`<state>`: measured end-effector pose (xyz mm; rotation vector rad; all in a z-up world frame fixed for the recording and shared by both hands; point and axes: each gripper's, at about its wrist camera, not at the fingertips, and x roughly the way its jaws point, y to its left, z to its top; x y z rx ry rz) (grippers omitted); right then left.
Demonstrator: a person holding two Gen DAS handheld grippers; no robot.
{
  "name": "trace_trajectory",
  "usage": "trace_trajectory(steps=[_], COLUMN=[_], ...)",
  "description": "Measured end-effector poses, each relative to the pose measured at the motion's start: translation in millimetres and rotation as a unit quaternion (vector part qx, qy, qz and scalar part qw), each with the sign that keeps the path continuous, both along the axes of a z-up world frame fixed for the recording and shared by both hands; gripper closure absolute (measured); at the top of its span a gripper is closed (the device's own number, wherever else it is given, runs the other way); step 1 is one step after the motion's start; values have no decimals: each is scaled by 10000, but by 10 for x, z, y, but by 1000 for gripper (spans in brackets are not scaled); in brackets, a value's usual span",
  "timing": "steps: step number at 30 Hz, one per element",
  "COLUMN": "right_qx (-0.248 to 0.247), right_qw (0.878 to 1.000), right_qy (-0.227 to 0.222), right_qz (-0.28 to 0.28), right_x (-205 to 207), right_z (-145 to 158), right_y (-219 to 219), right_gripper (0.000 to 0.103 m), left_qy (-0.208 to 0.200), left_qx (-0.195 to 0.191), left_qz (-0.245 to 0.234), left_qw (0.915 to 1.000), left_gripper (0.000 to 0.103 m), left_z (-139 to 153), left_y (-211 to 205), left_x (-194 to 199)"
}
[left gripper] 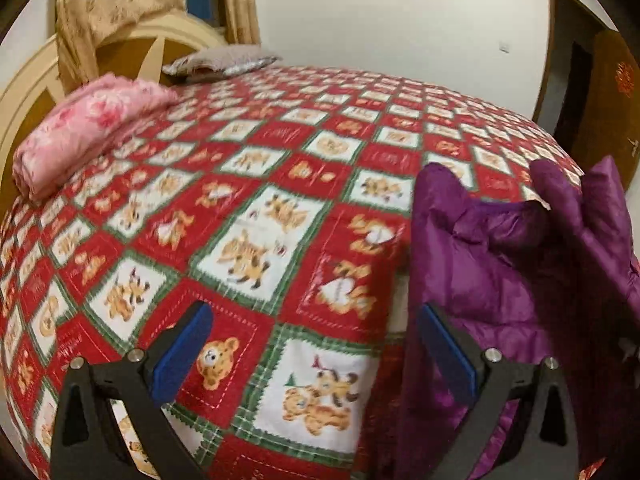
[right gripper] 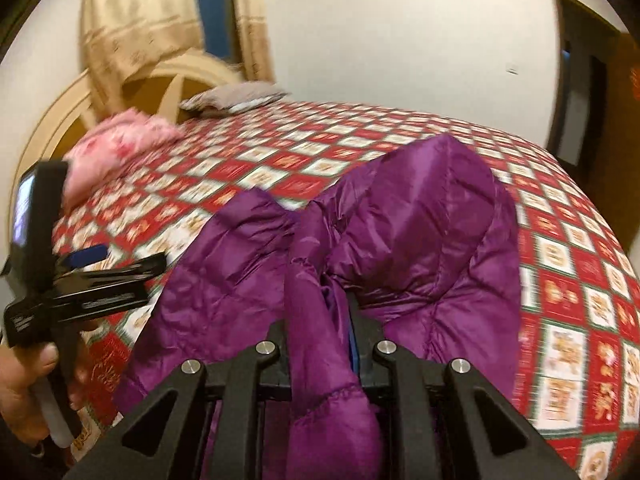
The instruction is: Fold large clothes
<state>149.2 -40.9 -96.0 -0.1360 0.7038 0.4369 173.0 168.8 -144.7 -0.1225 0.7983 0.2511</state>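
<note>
Right wrist view: right claw (right gripper: 336, 320) pinches purple jacket (right gripper: 420, 240), pads hidden; left claw (left gripper: 316, 344) spread.

Left tongs (left gripper: 314, 356) spread wide over the bed (left gripper: 280, 184), blue pads (left gripper: 182, 354) apart, nothing between. Purple padded jacket (left gripper: 520, 272) bunched just right of the right pad, draped over the bed's edge. Pink folded blanket (left gripper: 84, 132) and grey pillow (left gripper: 220, 62) near the headboard (left gripper: 24, 92).

One of each on the bed, two grippers.
One purple puffer jacket (right gripper: 400, 240), one folded pink blanket (left gripper: 88, 128), one grey pillow (left gripper: 220, 62), one bed (left gripper: 280, 128); left gripper (left gripper: 316, 348), right gripper (right gripper: 332, 320).
</note>
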Motion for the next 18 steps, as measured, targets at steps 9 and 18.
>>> trace_trajectory(steps=[9,18], right_qx=[-546,-766], right_qw=[9974,9935], right_qy=[77,-204], right_qz=[471,814], right_x=[-132,-671], right_z=[-327,-168], right_y=[514,179], right_gripper=[83,34], left_qy=[-6,-231], left_qx=[-159,-610], left_qz=[155,-106], left_qw=[9998,9978], left_gripper=[0,0], left_z=[13,340], left_y=[161,-7], left_x=[-57,-144])
